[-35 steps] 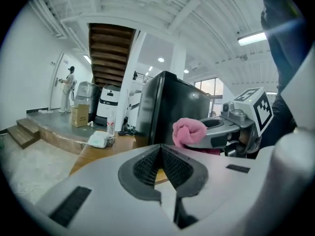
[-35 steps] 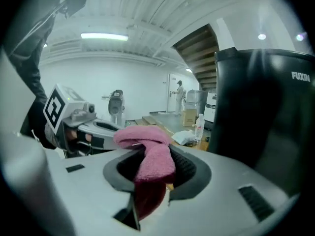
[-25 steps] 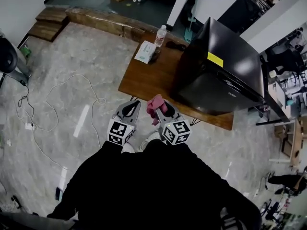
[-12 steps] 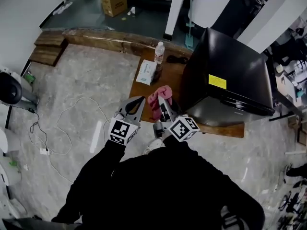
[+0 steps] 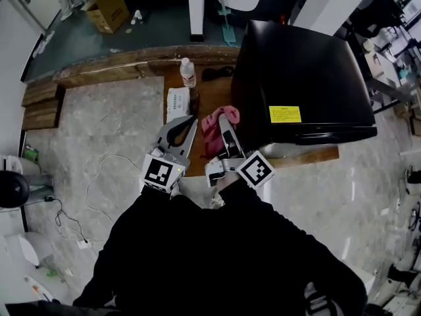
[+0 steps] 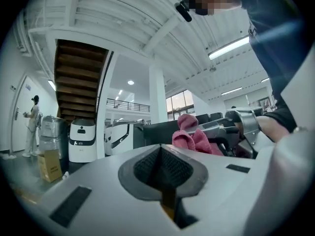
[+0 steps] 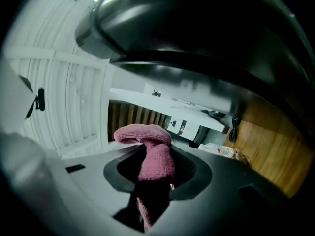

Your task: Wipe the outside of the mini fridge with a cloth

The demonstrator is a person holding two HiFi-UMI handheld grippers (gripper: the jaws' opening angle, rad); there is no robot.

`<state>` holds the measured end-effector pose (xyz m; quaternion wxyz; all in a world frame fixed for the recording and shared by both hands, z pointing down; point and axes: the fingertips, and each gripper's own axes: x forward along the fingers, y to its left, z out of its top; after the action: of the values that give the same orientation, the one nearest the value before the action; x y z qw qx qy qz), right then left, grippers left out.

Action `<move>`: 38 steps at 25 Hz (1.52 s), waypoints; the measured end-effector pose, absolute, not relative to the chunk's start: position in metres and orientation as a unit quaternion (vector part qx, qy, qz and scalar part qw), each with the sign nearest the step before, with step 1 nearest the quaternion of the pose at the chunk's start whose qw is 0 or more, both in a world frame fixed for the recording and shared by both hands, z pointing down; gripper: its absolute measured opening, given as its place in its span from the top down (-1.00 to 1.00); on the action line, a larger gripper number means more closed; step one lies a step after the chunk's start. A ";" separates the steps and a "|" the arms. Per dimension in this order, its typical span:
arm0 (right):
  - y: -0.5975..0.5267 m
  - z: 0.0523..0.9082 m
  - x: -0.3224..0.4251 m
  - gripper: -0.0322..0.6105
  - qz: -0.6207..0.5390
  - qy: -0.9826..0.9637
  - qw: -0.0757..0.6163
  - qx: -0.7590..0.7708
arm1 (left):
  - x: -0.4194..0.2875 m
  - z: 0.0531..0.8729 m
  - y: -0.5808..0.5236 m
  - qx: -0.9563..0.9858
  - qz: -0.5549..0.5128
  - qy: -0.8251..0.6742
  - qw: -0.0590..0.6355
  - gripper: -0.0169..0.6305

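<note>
We have the right gripper [image 5: 225, 125] clamped on a crumpled pink terry cloth [image 7: 155, 161], which bulges out above and to the left of its jaw tips. Directly ahead and to the right of that gripper stands the glossy black mini fridge [image 5: 296, 78] on a brown wooden table [image 5: 209, 97]. The cloth sits close to the fridge's left wall, though we cannot quite tell whether it touches. Our left gripper [image 5: 189, 125] hovers just beside the right one, its jaws pressed together with nothing between them. Beyond its tips lie a flat white tissue pack [image 5: 176, 104] and an upright clear plastic water bottle [image 5: 188, 72].
</note>
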<state>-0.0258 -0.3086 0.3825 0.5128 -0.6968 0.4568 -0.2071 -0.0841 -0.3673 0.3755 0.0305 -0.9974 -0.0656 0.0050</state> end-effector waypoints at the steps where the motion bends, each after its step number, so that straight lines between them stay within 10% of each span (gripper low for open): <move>1: -0.307 0.384 -0.018 0.51 -0.202 0.440 0.525 -0.700 | -0.074 0.374 -0.371 -0.996 0.012 -0.086 0.032 0.93; 38: -0.255 0.555 0.060 0.50 -0.099 0.077 0.704 -0.699 | 0.050 0.480 -0.321 -0.873 -0.025 -0.485 0.034 0.93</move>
<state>0.0595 -0.2552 0.5555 0.7039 -0.6991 0.0770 -0.0992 0.0495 -0.3210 0.4797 0.0339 -0.8733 -0.4853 -0.0254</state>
